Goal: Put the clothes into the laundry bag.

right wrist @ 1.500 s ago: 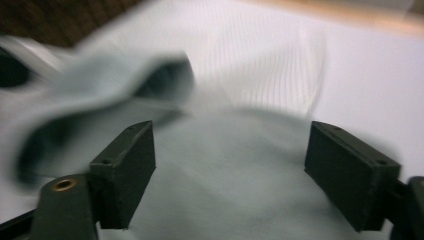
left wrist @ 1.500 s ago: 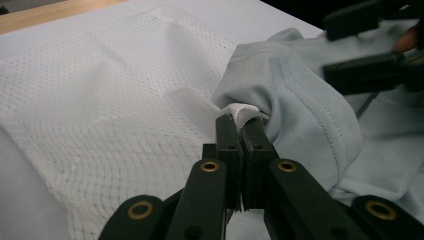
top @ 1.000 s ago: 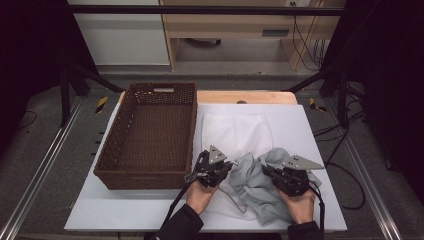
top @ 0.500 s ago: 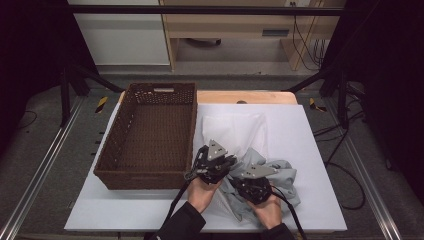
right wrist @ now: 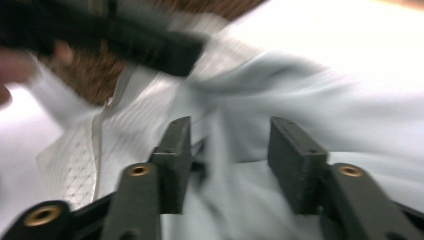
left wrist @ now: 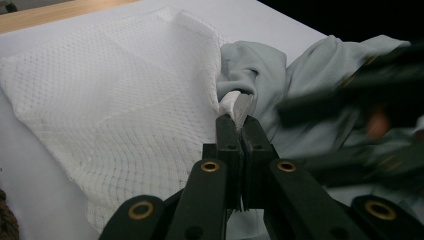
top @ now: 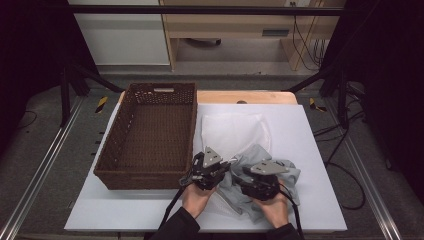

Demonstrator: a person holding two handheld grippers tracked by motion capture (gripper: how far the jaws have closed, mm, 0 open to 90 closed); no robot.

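Left gripper [left wrist: 236, 129]: fingers are clamped on an edge of the white mesh bag [left wrist: 115, 100].
Right gripper [right wrist: 227, 150]: fingers have just been opening; they are held apart around a fold of the grey cloth [right wrist: 310, 95].
Cloth and bag: laid lower centre of the high view, on the counter [top: 310, 130], right of the wicker basket [top: 145, 135].

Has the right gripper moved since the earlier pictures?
Yes. In the high view the right gripper has moved left, toward the basket and the left gripper; its jaws have just been opening over the grey cloth.
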